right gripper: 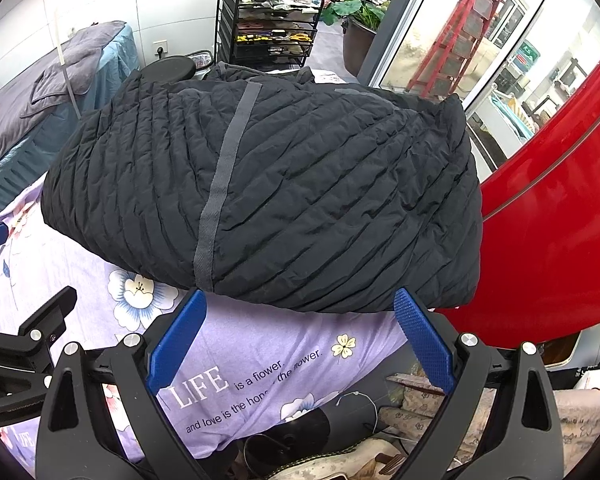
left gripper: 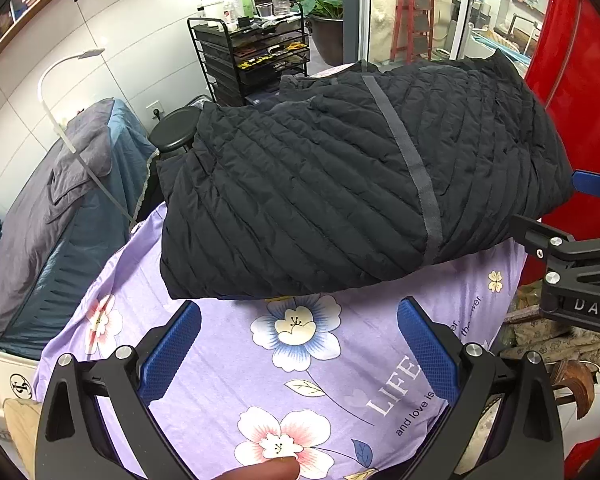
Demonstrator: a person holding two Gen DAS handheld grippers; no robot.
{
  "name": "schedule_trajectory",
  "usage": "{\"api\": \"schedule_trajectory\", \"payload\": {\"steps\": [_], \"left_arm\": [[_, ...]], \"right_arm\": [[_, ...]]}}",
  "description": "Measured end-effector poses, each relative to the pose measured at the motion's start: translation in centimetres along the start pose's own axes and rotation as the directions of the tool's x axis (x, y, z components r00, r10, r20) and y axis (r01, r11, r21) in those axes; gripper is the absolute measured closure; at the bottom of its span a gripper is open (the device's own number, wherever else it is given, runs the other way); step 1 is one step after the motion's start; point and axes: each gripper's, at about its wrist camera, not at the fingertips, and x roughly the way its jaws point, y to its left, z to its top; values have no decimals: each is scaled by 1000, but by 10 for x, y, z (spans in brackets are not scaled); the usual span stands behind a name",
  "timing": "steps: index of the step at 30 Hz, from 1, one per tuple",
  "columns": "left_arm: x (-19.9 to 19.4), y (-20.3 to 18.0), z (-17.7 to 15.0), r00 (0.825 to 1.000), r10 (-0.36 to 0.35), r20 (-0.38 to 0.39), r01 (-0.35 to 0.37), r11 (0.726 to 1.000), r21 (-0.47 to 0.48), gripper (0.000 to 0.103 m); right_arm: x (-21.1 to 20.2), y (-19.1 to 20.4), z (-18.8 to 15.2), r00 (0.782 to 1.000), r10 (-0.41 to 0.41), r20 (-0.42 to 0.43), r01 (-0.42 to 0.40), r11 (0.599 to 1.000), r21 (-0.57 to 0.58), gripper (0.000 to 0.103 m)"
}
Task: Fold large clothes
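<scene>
You have the black quilted jacket [left gripper: 340, 176] lying folded into a thick, roughly rectangular bundle on the desk, which is draped in a lilac floral cloth [left gripper: 228, 368]. The bundle fills the far part of the desk, from the far edge towards the middle, and its near fold stops just short of both sets of fingertips. Its left side overhangs the desk's left edge and its right side reaches the right edge, next to a curved red panel [right gripper: 548, 216]. 1 grey strap [right gripper: 224, 172] runs across the top of the jacket from the far side down over the near fold. The near strip of the desk shows bare cloth with printed flowers and the word "LIFE".

Your left hand-held gripper [left gripper: 299, 334] hovers over that bare strip near the desk's near edge, its 2 blue pads [left gripper: 172, 350] spread wide with nothing between them and clear of the jacket. Your right hand-held gripper [right gripper: 300, 330] sits towards the near right corner, its 2 pads also wide apart and empty, the tips just beside the jacket's near fold; you cannot tell from here whether they touch it.

Behind the desk stand a black wire shelf cart [left gripper: 256, 56] loaded with bottles, and a black round stool [left gripper: 176, 130] beside the far left corner.
</scene>
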Motion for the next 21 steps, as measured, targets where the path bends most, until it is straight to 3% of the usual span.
{"api": "schedule_trajectory", "payload": {"steps": [21], "left_arm": [[1,-1,-1,1000,11,3,-11,1000,4,6]], "right_arm": [[-1,2,-1,1000,0,-2,0,1000,2,9]]}}
